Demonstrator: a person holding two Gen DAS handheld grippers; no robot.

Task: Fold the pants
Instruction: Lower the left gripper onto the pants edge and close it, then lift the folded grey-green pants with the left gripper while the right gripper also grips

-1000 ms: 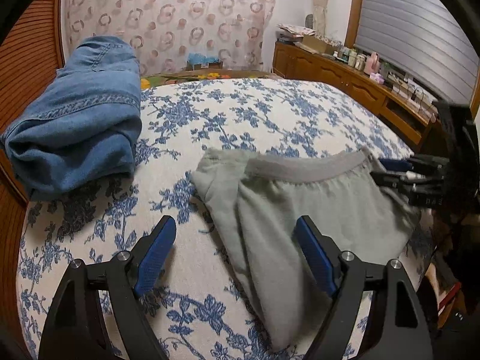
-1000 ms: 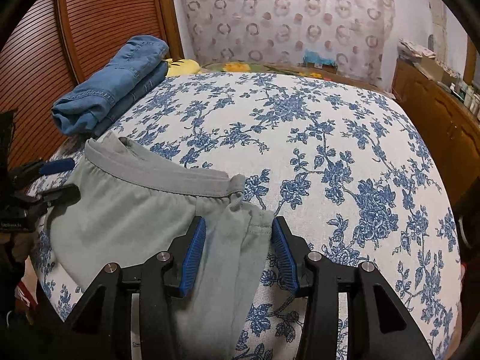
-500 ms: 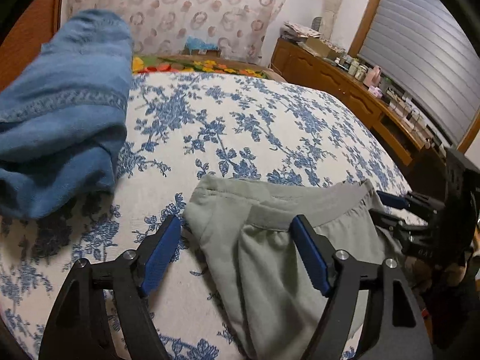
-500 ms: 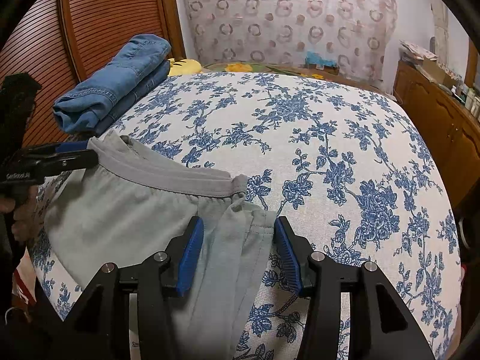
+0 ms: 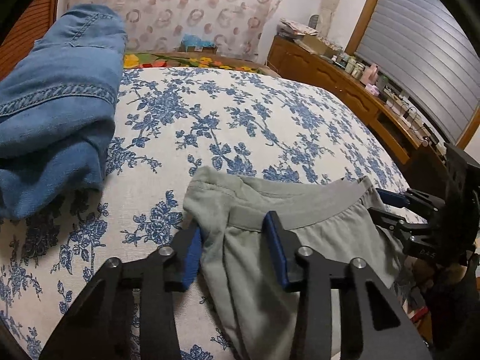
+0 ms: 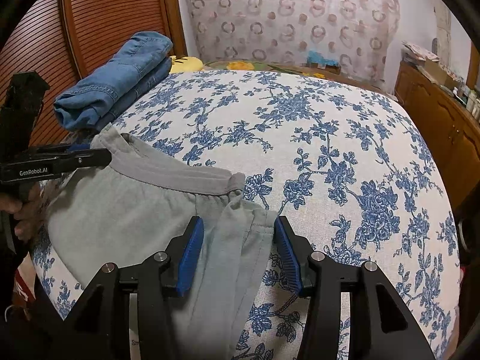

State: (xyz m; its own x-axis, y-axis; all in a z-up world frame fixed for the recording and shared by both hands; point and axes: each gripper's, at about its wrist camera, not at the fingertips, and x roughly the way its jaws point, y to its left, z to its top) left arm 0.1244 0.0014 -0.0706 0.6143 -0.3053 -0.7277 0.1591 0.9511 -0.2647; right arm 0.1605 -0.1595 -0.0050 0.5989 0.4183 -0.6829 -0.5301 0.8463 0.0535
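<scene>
Grey-green pants (image 5: 270, 258) with a grey waistband lie partly folded near the front edge of the bed; they also show in the right wrist view (image 6: 135, 207). My left gripper (image 5: 234, 240) is open, its blue pads straddling the left corner of the waistband, and appears from the side in the right wrist view (image 6: 99, 154). My right gripper (image 6: 238, 237) is open, its pads on either side of the folded leg edge at the right end of the waistband; it appears at the right in the left wrist view (image 5: 387, 207).
A bed with a blue-flowered white cover (image 6: 330, 138) holds the pants. Folded blue jeans (image 5: 57, 96) lie at its left side (image 6: 117, 81). A wooden slatted door (image 6: 90, 15) stands left, a wooden cabinet (image 5: 345, 81) with clutter right.
My left gripper has moved forward and right onto the left corner of the waistband, and its jaws have narrowed around the fabric. My right gripper has barely moved.
</scene>
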